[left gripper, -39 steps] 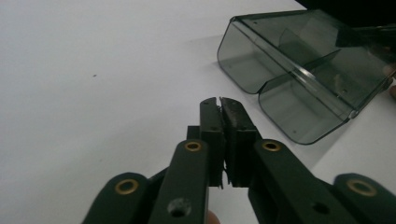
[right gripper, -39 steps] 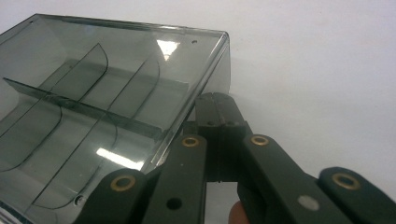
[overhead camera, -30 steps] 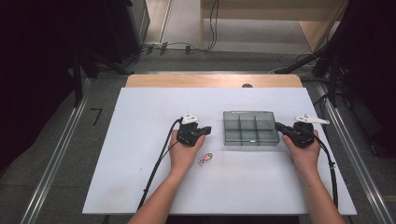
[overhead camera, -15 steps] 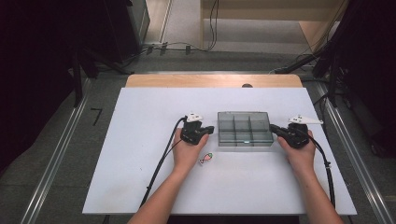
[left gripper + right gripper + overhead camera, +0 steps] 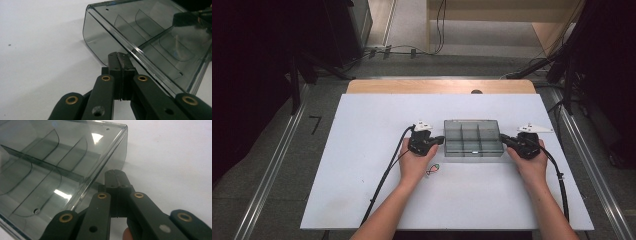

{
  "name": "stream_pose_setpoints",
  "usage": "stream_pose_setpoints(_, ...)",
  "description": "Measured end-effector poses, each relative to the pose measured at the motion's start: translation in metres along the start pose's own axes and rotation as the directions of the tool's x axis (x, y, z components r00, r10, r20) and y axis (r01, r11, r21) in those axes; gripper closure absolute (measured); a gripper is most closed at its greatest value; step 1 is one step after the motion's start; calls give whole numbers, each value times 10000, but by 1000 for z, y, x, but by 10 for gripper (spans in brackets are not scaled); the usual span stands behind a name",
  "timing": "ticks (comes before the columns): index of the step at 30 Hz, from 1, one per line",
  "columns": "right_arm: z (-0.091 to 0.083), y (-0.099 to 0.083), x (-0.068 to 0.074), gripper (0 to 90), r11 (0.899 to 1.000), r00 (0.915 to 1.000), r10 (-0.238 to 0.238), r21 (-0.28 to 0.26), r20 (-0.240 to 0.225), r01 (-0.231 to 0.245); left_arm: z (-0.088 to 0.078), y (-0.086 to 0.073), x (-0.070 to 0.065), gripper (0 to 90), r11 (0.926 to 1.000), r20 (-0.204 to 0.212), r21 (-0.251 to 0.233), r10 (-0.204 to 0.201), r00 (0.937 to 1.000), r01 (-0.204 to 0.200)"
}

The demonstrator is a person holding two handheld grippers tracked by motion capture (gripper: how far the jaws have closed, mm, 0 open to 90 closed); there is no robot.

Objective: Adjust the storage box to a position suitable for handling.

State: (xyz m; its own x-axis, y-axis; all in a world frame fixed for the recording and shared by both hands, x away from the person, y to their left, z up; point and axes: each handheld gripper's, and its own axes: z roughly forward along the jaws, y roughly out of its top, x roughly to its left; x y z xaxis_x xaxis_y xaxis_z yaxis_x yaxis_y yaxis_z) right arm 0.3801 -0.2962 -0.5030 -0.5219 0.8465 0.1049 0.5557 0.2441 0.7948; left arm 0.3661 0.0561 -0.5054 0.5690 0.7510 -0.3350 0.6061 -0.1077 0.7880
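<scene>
High view: on the white table (image 5: 362, 165), the smoked-plastic compartment box (image 5: 473, 138) sits squeezed between my left gripper (image 5: 438, 140) and right gripper (image 5: 508, 141), both clenched empty. Uneven push could skid it onto the small trinket (image 5: 432, 170).

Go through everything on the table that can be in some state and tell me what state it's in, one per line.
compartment box: lid closed, flat on the table, compartments look empty
left gripper: jaws shut, nothing between them, tips against the box's left end
right gripper: jaws shut, nothing between them, tips against the box's right end
small colourful item: lying loose on the table beside the left hand, untouched
</scene>
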Motion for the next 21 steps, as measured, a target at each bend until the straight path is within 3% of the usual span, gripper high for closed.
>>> stream_pose_setpoints(9,-4,-3,2,884,10000,10000,42,-64,-51,-43,-2,0,-1,892,9996,150,90,-266,9995,264)
stream_pose_setpoints(21,-18,-13,2,885,9997,9994,218,-64,-259,-220,-6,-4,-9,893,9999,552,132,-84,9984,77)
